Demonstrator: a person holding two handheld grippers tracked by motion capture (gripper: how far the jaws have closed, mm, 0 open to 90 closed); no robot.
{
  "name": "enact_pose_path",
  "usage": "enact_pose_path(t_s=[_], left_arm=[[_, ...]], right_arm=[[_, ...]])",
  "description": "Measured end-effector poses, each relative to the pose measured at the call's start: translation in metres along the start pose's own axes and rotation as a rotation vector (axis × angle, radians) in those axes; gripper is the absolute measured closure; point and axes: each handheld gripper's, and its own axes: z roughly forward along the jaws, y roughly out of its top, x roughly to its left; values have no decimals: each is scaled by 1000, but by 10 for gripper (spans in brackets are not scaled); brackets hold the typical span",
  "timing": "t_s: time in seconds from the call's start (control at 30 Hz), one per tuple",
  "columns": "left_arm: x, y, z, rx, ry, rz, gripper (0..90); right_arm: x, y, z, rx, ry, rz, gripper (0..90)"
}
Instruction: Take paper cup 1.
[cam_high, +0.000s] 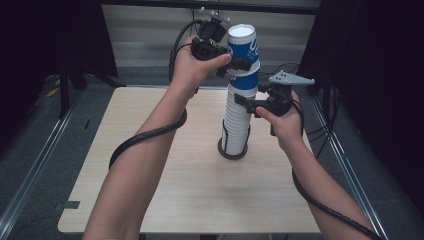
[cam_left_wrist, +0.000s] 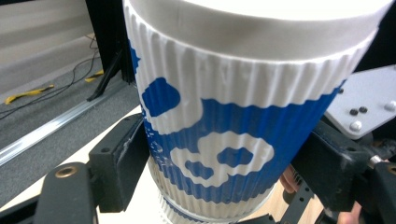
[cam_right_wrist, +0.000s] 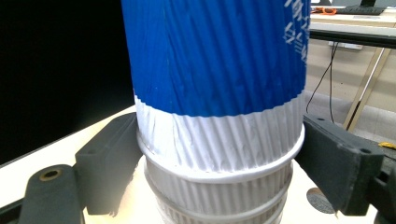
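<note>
At the top of the cup stack, mid-worktop: left hand-held gripper has its jaws pinching the blue-and-white top cup, one pad on each side of the ribbed wall, seen close in the left gripper view. Right hand-held gripper sits lower, jaws spread wide around the stack of white cups just under the top cup's white lower band; in the right gripper view the pads look to be touching the rolled rim, though I can't tell how firmly they press. The stack stands upright on a dark round coaster, near the middle of the light wood worktop. Cables trail from both hands toward the near edge.

Step in hand, as I judge it: separating the top cup from the nest. To do it well: right jaws should bear on the second cup's rim so the stack doesn't lift; the left should pull straight up along the stack axis, with a small twist if it sticks. Don't squeeze the top cup hard, as the paper wall may buckle. Risk: a sideways pull tips the tall stack.
</note>
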Motion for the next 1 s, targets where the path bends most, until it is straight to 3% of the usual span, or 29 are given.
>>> enact_pose_path(t_s=[0.43,0.8,1.0], left_arm=[[0,6,-13,-22,11,3,228],[10,-5,-30,-41,20,-29,228],[11,-11,-41,-26,33,-16,228]], right_arm=[[-1,-2,0,-1,3,-2,156],[0,-4,1,-7,-4,5,139],[-2,-7,0,-13,21,0,114]])
